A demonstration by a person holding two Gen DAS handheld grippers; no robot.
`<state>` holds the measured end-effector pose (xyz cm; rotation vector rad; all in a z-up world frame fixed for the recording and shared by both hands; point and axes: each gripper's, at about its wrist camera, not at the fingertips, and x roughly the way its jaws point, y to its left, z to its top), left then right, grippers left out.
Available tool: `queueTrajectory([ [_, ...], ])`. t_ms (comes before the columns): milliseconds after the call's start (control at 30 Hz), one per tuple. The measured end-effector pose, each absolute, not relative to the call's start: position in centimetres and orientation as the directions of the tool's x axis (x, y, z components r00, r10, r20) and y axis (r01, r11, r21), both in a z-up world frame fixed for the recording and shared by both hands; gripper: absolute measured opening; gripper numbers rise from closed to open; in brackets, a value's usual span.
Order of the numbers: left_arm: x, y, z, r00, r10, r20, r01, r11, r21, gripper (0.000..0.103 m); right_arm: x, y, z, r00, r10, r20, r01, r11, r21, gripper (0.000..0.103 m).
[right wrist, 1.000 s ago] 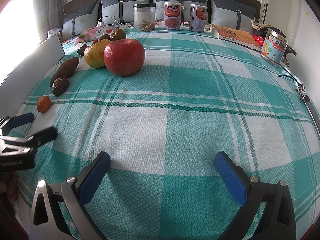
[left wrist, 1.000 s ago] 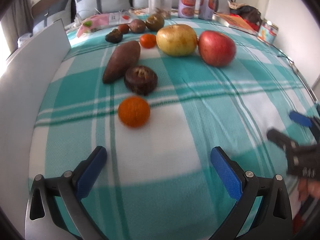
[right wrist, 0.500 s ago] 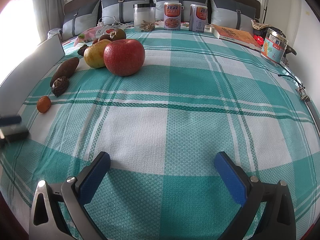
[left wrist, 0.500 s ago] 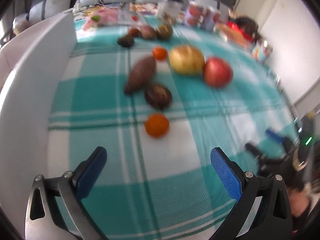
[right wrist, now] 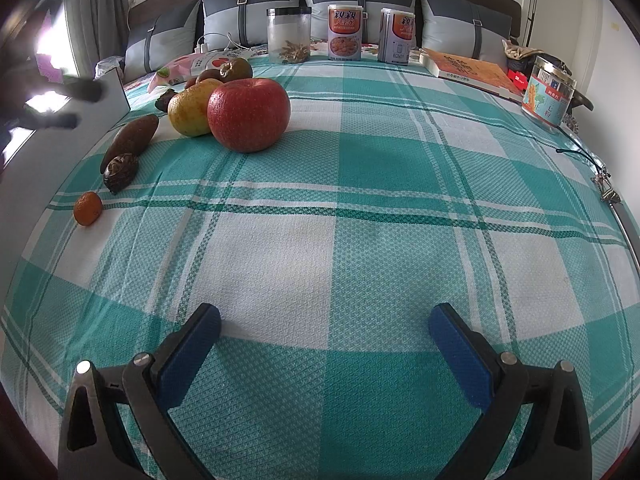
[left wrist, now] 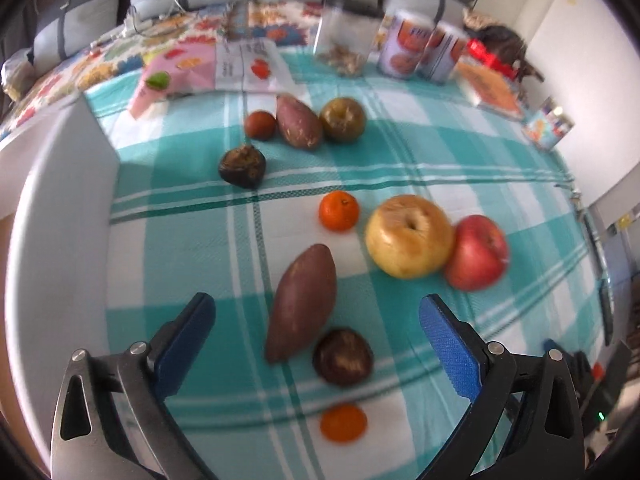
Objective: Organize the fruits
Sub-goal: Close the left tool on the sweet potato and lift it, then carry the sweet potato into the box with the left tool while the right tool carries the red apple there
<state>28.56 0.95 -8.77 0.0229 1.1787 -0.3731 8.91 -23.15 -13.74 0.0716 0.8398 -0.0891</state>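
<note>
Left gripper (left wrist: 316, 332) hangs above the produce with jaws spread wide, holding nothing; the nearer sweet potato (left wrist: 302, 302) and a dark wrinkled fruit (left wrist: 343, 356) lie between its fingers in the left wrist view, a small orange (left wrist: 343, 422) closer in. Right gripper (right wrist: 324, 344) likewise agape and empty, low over bare checked cloth (right wrist: 360, 240), well apart from the fruit. Yellow apple (left wrist: 408, 236) and red apple (left wrist: 476, 252) sit touching; a second orange (left wrist: 339, 211) just beside the yellow one. Farther back: another dark fruit (left wrist: 242, 166), a second sweet potato (left wrist: 299, 121), a brownish-green fruit (left wrist: 343, 119), a small reddish one (left wrist: 260, 124). Risks, as judged: the bed is soft, so pressing down may tip round fruit into a roll; closing here could catch potato and dark fruit together; lifting one apple may nudge its neighbour. Left view is blurred, so aim is uncertain. Containers: a white tray wall (left wrist: 60, 220) at left, contents hidden; clear jar (right wrist: 289, 34) holds a little dry stuff at its bottom; two labelled cans (right wrist: 345, 32) closed.
</note>
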Motion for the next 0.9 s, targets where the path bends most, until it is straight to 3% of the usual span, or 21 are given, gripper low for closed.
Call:
queueTrajectory([
  [33,29.1,0.6,-9.6,0.308,-0.265,-0.914,0.294,0.940,-0.174,0.099,8.9,-23.2,-13.7,0.664,-0.051,-0.746,0.107,0.994,0.028,0.103],
  [67,29.4,0.3,-10.2,0.289,-0.266,-0.920,0.295,0.939,-0.179,0.090,8.9,-23.1,-13.8,0.664,-0.051,-0.746,0.107,0.994,0.028,0.103],
  [100,29.5,0.1,-10.9,0.263,-0.263,-0.928,0.297,0.937,-0.182,0.066,8.9,-23.1,-13.7,0.664,-0.051,-0.746,0.107,0.994,0.028,0.103],
  [167,29.9,-0.2,-12.4,0.212,-0.222,-0.952,0.287,0.945,-0.156,0.046,8.9,-23.1,-13.8,0.665,-0.051,-0.745,0.107,0.994,0.028,0.103],
  [200,29.9,0.0,-12.9,0.203,-0.225,-0.953,0.283,0.945,-0.163,0.042,8.9,-23.1,-13.7,0.665,-0.051,-0.745,0.107,0.994,0.028,0.103],
  [533,23.9,5.6,-11.0,0.326,-0.356,-0.876,0.192,0.932,-0.308,0.040,9.0,-23.4,-13.3,0.640,-0.011,-0.768,0.072,0.996,0.046,0.103],
  [600,21.4,6.9,-10.1,0.350,-0.375,-0.859,0.174,0.927,-0.333,0.040,9.7,-24.2,-12.0,0.633,0.078,-0.770,0.053,0.988,0.143,0.090],
  [700,18.4,8.0,-9.0,0.381,-0.397,-0.835,0.145,0.917,-0.371,0.040,12.7,-24.9,-9.2,0.647,0.185,-0.740,0.019,0.966,0.258,0.087],
  [900,13.9,9.9,-4.3,0.444,-0.458,-0.770,0.116,0.882,-0.457,0.040,22.4,-21.3,-5.7,0.630,0.204,-0.750,-0.145,0.979,0.144,0.087],
])
